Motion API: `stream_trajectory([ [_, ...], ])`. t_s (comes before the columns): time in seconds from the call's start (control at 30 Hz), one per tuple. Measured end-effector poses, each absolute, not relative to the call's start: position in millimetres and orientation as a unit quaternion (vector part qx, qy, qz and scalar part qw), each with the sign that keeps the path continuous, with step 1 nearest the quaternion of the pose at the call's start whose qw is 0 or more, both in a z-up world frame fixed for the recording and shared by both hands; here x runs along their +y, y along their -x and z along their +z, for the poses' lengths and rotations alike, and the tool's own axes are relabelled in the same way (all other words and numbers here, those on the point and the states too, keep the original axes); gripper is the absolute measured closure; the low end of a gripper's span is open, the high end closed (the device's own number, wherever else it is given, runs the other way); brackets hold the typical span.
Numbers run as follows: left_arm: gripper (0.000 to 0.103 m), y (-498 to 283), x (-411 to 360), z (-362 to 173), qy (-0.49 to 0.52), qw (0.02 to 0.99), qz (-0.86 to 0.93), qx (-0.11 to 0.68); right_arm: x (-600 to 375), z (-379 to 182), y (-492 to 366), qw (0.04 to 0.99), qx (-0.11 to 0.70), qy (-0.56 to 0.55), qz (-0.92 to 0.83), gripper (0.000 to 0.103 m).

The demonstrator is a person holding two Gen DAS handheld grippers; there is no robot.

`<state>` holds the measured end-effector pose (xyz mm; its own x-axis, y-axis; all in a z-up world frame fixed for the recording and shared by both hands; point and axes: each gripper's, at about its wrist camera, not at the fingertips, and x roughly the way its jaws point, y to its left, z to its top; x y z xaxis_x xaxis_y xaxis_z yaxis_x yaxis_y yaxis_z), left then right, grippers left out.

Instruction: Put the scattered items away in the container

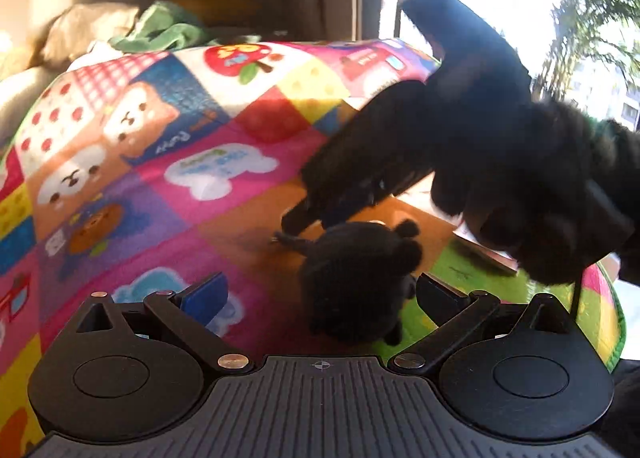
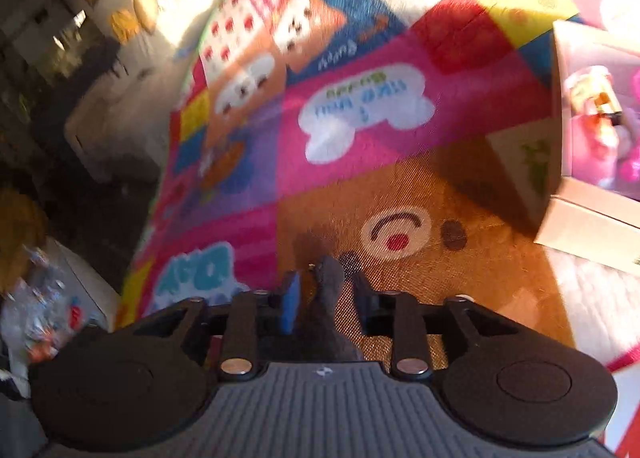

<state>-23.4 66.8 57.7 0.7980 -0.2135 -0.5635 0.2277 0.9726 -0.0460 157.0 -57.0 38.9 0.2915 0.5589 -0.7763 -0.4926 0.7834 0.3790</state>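
A dark plush toy on the play mat is pinched between the right gripper fingers, the left gripper is held apart, and carrying to the box is judged next.

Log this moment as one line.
right tool: shut on dark plush toy | left tool: open, idle | box: right, open | surface: play mat

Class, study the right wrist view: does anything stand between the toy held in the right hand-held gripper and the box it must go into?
Nothing visible does. The right hand-held gripper grips the dark plush toy, and only bare play mat lies between it and the open box to the right.
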Motion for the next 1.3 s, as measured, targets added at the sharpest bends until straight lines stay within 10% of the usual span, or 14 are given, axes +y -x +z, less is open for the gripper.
stream_trajectory([
  [0.17,0.0,17.5,83.8,52.0,0.007,0.946,-0.11,0.306,-21.0,24.5,-157.2,0.819,0.476,0.049,0.315,0.063],
  [0.23,0.0,19.2,88.0,51.8,0.017,0.944,-0.114,0.309,-10.3,24.5,-150.3,0.819,0.463,0.088,0.328,0.09],
  [0.93,0.0,17.8,10.3,51.1,-0.058,0.92,-0.22,0.32,-172.6,99.4,-49.7,0.88,0.334,-0.057,0.333,0.09],
  [1.03,0.0,8.7,-9.1,39.9,-0.077,0.914,-0.217,0.333,-193.4,94.9,-43.0,0.894,0.319,-0.063,0.307,0.084],
  [1.1,0.0,5.3,-19.3,31.5,-0.1,0.912,-0.208,0.339,-205.0,89.5,-36.9,0.916,0.295,-0.043,0.269,0.036],
  [1.17,0.0,3.0,-23.1,25.8,-0.107,0.909,-0.21,0.345,-213.8,78.9,-29.4,0.936,0.269,-0.014,0.228,0.01],
  [1.3,0.0,-6.2,-20.6,23.0,-0.082,0.912,-0.213,0.342,-229.8,45.0,-38.4,0.929,0.305,-0.008,0.209,0.008],
])
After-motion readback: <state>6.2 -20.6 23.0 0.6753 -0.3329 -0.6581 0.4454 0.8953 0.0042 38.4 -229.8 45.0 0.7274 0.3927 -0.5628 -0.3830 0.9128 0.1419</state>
